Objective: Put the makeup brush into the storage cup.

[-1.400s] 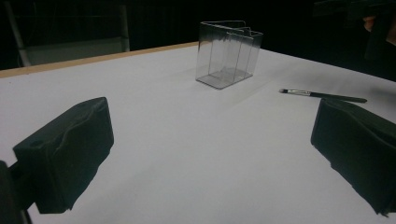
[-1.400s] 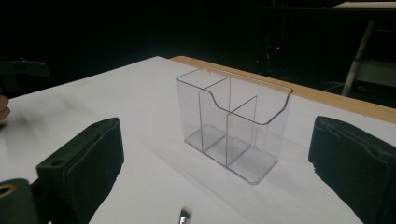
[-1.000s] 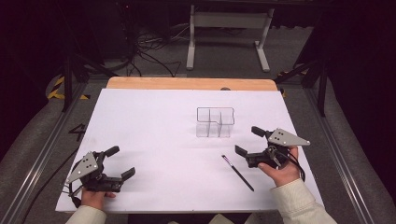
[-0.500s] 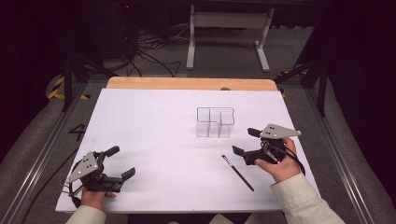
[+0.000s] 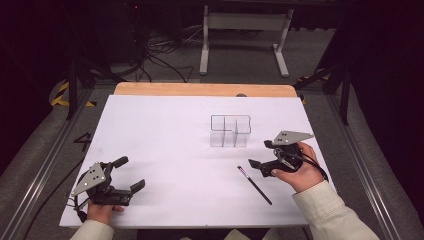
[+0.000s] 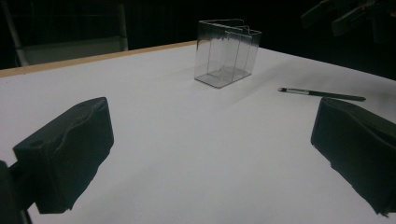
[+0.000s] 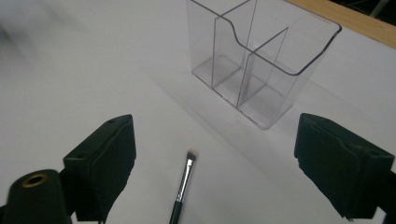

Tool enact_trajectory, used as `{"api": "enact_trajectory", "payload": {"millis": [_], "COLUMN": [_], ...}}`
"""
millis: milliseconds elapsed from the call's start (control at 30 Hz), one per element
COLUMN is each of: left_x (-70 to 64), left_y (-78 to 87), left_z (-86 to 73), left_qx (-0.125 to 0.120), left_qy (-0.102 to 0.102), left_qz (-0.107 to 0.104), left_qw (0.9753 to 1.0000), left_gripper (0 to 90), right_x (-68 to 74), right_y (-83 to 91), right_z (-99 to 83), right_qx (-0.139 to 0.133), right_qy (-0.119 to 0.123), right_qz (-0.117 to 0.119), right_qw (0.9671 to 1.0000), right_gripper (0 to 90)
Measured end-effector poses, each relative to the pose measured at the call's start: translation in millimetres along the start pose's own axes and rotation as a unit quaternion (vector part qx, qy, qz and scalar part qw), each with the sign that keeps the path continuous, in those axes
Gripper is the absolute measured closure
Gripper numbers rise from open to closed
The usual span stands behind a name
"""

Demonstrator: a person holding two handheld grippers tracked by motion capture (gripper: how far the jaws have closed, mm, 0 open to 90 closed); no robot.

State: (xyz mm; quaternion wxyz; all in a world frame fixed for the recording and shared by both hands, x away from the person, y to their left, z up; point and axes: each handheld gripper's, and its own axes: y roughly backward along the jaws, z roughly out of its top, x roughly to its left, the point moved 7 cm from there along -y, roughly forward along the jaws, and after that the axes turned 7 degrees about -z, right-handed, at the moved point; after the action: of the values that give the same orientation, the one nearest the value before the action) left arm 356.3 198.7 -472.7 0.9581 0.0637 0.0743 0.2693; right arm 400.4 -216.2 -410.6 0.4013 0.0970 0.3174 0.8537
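- The right gripper (image 5: 260,155) hangs over the right part of the white table (image 5: 160,150), jaws spread wide and holding nothing; it is the one placed for the pick-up.
- The makeup brush (image 5: 254,185) lies flat on the table, just near of that gripper, bristle end pointing far-left toward the clear organizer (image 5: 230,131), handle running near-right.
- In the right gripper view the brush (image 7: 183,186) sits between the two jaws, a little left of centre, and the organizer (image 7: 261,60) stands upright beyond it.
- To do this well, I would centre the jaws across the handle rather than the ferrule or bristles, so the thin shaft does not roll or pivot out.
- Come down until the jaw tips nearly meet the table before closing; the brush is low and slim, so a high close would likely miss.
- How far the handle runs is hard to judge, since it leaves the bottom of the right gripper view, so a grip near mid-length is a guess.
- The left gripper (image 5: 127,175) sits at the near-left, also wide open and empty, well apart from brush and organizer; it need not move.
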Motion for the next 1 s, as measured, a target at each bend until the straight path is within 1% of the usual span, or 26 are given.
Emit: {"api": "enact_trajectory", "payload": {"millis": [167, 300, 333, 567, 667, 700, 733, 867, 900, 933, 967, 1000], "left_x": [-0.1, -0.1, -0.1, -0.2, -0.2, 0.0, 0.0, 0.1, 0.1, 0.1, -0.1, 0.1], "left_y": [0.0, -0.1, -0.1, -0.1, 0.0, 0.0, 0.0, 0.0, 0.0, 0.0, 0.0, -0.1], "left_z": [-0.3, -0.3, -0.3, -0.3, -0.3, -0.3, -0.3, -0.2, -0.2, -0.1, -0.3, -0.2], "left_qx": [0.002, 0.003, 0.003, 0.003, 0.002, 0.002, 0.002, 0.002, 0.002, 0.002, 0.003, 0.002], "left_qy": [0.001, 0.001, 0.001, 0.001, 0.001, 0.001, 0.001, -0.001, 0.000, 0.000, 0.001, 0.000], "left_qz": [-0.001, -0.001, -0.001, -0.001, -0.002, 0.001, 0.001, 0.000, 0.000, 0.000, 0.000, 0.000], "left_qw": [1.0000, 1.0000, 1.0000, 1.0000, 1.0000, 1.0000, 1.0000, 1.0000, 1.0000, 1.0000, 1.0000, 1.0000], "left_gripper": [0.0, 0.0, 0.1, 0.0, 0.0, 0.0, 0.1, 0.1, 0.0, 0.0, 0.0, 0.0], "right_x": [-0.9, -1.8, -1.8, -0.3, 0.7, 1.4, 1.4, 3.7, 4.0, 4.0, 4.3, 4.6], "right_y": [-1.7, -3.4, -3.4, -5.9, -6.5, -7.0, -7.0, -8.5, -9.8, -9.8, -11.1, -11.7], "right_z": [-3.5, -7.5, -7.5, -10.9, -11.4, -12.2, -12.2, -14.6, -16.3, -16.3, -18.2, -19.2], "right_qx": [0.033, 0.062, 0.062, 0.100, 0.107, 0.117, 0.117, 0.135, 0.145, 0.145, 0.155, 0.160], "right_qy": [0.007, 0.007, 0.007, 0.012, 0.011, 0.010, 0.010, 0.013, 0.016, 0.016, 0.017, 0.015], "right_qz": [-0.001, -0.004, -0.004, 0.002, 0.004, 0.006, 0.006, 0.012, 0.011, 0.011, 0.012, 0.011], "right_qw": [0.9994, 0.9980, 0.9980, 0.9949, 0.9942, 0.9931, 0.9931, 0.9906, 0.9892, 0.9892, 0.9877, 0.9869], "right_gripper": [13.6, 14.3, 14.3, 15.3, 15.4, 15.7, 15.7, 15.7, 16.2, 16.2, 16.4, 16.5]}}
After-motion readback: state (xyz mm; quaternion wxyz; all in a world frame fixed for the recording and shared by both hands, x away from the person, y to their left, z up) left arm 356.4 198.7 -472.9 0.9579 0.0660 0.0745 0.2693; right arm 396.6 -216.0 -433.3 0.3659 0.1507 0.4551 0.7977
